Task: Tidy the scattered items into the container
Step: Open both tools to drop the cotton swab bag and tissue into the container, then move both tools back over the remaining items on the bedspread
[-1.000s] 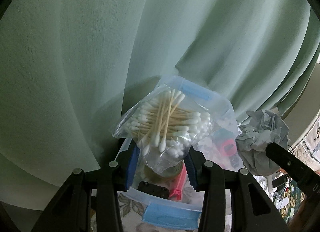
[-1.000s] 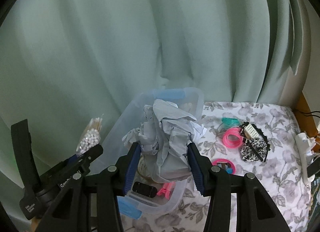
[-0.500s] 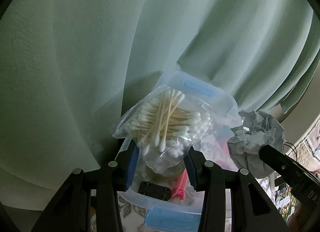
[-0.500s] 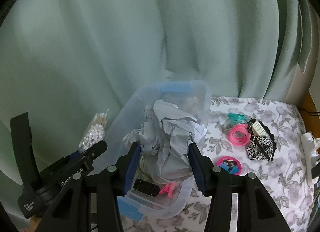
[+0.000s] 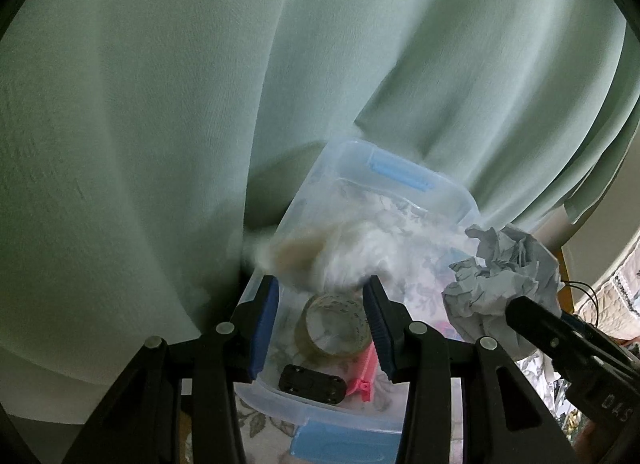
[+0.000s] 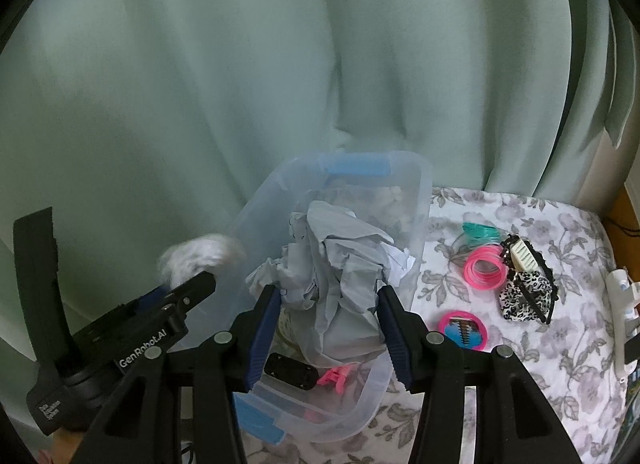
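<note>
A clear container (image 5: 400,180) with blue latches stands against the curtain, holding a tape roll (image 5: 332,324), a black clip (image 5: 312,380) and a pink hair clip (image 5: 362,380). The bag of cotton swabs (image 5: 320,260) is a blur just past my left gripper (image 5: 322,292), over the container's left rim. That gripper's jaws stand apart with nothing between the pads. My right gripper (image 6: 330,296) is shut on a crumpled grey paper ball (image 6: 332,264) above the container (image 6: 422,192). The swab bag (image 6: 200,256) also shows blurred beyond the left gripper (image 6: 192,284).
On the floral cloth right of the container lie pink bangles (image 6: 486,268), teal bangles (image 6: 480,232), a cream claw clip (image 6: 524,256), a leopard-print scrunchie (image 6: 524,296) and a round pink box (image 6: 464,330). A green curtain (image 6: 280,64) hangs close behind.
The swab bag has left the left gripper's jaws and is blurred in motion past the fingertips. The right gripper still holds the paper ball over the container.
</note>
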Action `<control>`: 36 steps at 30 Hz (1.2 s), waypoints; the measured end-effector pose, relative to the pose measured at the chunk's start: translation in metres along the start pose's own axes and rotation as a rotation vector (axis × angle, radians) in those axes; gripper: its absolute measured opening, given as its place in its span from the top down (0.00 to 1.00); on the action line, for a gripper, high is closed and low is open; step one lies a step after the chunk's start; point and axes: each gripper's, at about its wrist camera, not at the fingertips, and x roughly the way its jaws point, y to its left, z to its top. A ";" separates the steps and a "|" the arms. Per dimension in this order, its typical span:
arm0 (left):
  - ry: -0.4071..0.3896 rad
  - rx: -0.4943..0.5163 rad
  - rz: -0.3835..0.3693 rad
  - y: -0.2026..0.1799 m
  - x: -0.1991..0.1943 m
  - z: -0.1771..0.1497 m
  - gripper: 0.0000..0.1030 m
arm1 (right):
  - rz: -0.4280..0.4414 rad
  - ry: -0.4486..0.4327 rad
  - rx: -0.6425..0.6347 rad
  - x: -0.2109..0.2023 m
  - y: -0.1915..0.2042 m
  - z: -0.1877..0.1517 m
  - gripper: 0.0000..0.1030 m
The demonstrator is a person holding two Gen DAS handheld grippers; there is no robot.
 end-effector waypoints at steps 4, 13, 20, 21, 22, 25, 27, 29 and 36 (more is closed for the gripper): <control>0.000 0.008 0.005 -0.001 -0.002 0.000 0.51 | 0.006 0.002 0.007 0.000 -0.001 0.000 0.44; 0.004 0.005 0.012 0.001 0.005 0.002 0.42 | 0.044 0.016 -0.012 0.001 0.003 -0.002 0.38; 0.001 0.009 0.015 -0.001 0.005 0.002 0.41 | 0.048 0.014 -0.011 -0.002 0.002 -0.003 0.37; 0.001 0.009 0.015 -0.002 0.006 0.003 0.41 | 0.048 0.013 -0.010 -0.003 0.002 -0.003 0.37; 0.000 0.009 0.016 -0.003 0.006 0.003 0.41 | 0.048 0.013 -0.008 -0.003 0.001 -0.003 0.37; -0.004 0.012 0.020 -0.006 0.004 0.003 0.41 | 0.049 0.010 -0.004 -0.006 0.000 -0.004 0.37; -0.006 0.016 0.022 -0.008 0.001 0.003 0.41 | 0.051 0.006 -0.001 -0.008 -0.002 -0.005 0.37; -0.009 0.021 0.024 -0.010 -0.002 0.002 0.41 | 0.052 0.001 0.002 -0.011 -0.003 -0.005 0.37; -0.027 0.052 0.028 -0.026 -0.014 0.001 0.41 | 0.059 -0.030 0.020 -0.027 -0.012 -0.007 0.37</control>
